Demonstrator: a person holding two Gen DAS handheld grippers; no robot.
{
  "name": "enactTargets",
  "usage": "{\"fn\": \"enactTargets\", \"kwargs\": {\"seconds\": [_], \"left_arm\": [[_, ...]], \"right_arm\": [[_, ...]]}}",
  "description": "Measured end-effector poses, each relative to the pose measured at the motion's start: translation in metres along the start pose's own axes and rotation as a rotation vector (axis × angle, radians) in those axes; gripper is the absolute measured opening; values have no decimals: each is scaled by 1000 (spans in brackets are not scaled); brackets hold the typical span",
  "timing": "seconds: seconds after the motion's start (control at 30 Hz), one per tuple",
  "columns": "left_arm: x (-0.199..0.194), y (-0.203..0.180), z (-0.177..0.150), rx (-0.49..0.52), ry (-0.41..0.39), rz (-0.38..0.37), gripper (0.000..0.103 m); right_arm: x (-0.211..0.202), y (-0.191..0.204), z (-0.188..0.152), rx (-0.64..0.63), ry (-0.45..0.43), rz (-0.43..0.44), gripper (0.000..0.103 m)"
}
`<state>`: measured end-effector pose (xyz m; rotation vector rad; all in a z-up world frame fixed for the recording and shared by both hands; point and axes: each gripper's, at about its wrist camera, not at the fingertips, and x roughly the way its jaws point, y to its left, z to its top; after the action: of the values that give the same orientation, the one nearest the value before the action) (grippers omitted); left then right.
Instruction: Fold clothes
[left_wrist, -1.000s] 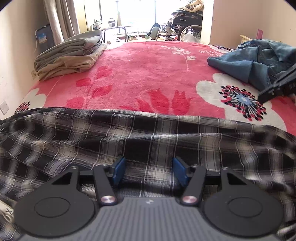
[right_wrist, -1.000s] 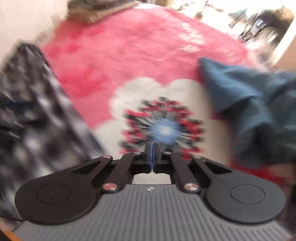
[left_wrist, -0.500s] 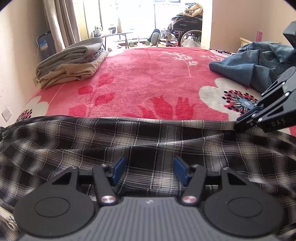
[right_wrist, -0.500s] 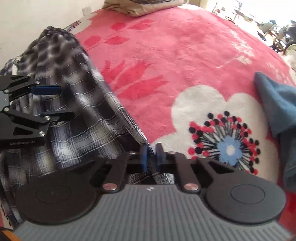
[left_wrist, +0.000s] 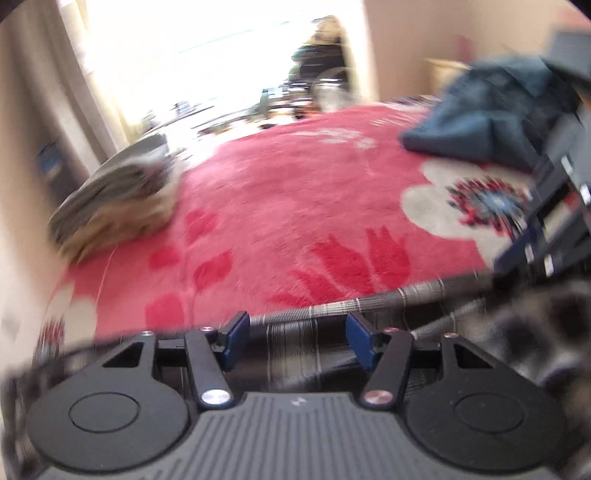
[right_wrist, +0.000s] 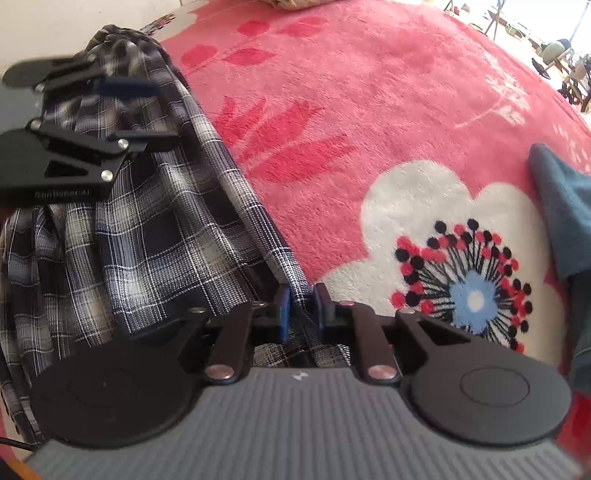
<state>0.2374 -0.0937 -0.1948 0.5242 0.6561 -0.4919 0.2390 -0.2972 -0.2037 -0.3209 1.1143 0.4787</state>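
Right hand-held gripper (right_wrist: 300, 310) pinches the near edge of one plaid shirt (right_wrist: 147, 236); left hand-held gripper (left_wrist: 293, 341) hangs over it with fingers spread. Shirt lies bunched at the bed's (right_wrist: 369, 92) near edge. Beyond: one denim garment (left_wrist: 491, 122), cut off; one folded stack (left_wrist: 118, 195), blurred.

A bed covered by a red flowered blanket (left_wrist: 295, 206) fills the room. Pale walls (left_wrist: 399, 48) flank a glaring bright window (left_wrist: 207, 48) with a beige curtain (left_wrist: 99, 74); beyond, blurred, stands perhaps a wheelchair (left_wrist: 325, 70).
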Motion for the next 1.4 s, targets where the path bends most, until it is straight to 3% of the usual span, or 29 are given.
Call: {"fn": "enactTargets", "kwargs": {"seconds": [0.13, 0.17, 0.3, 0.33, 0.5, 0.67, 0.87, 0.93, 1.0, 1.07, 1.13, 1.2, 1.3, 1.4], "left_arm": [[17, -9, 0, 274, -7, -80, 58], [20, -10, 1, 299, -9, -101, 56], [29, -11, 7, 319, -13, -184, 15], [32, -11, 8, 324, -14, -205, 9], [27, -9, 17, 265, -87, -171, 4], [34, -6, 36, 255, -147, -91, 4], [74, -9, 45, 292, -140, 28, 4], [89, -11, 43, 276, -103, 46, 5], [98, -14, 39, 271, -76, 53, 10], [92, -13, 38, 274, -80, 71, 21], [71, 4, 39, 222, -70, 46, 44], [47, 27, 37, 166, -53, 22, 51], [19, 77, 26, 99, -1, 17, 53], [8, 136, 5, 64, 90, 48, 53]], "right_arm": [[-4, 8, 2, -62, -21, -58, 1], [-5, 8, 2, -70, -26, -66, 1], [-7, 5, 2, -99, -42, -99, 0], [-7, 4, 3, -103, -44, -106, 0], [-11, -7, 9, -117, -68, -149, 0], [-16, -26, 25, -128, -114, -215, 0], [11, -47, 51, -128, -134, -271, 0], [28, -52, 56, -122, -126, -283, 0], [48, -55, 58, -112, -104, -292, 1], [57, -57, 58, -90, -108, -294, 2], [51, -58, 60, -73, -117, -284, 4], [37, -63, 61, -37, -112, -241, 11], [8, -66, 62, 3, -136, -169, 30], [-11, -65, 74, 55, -176, -41, 33]]}}
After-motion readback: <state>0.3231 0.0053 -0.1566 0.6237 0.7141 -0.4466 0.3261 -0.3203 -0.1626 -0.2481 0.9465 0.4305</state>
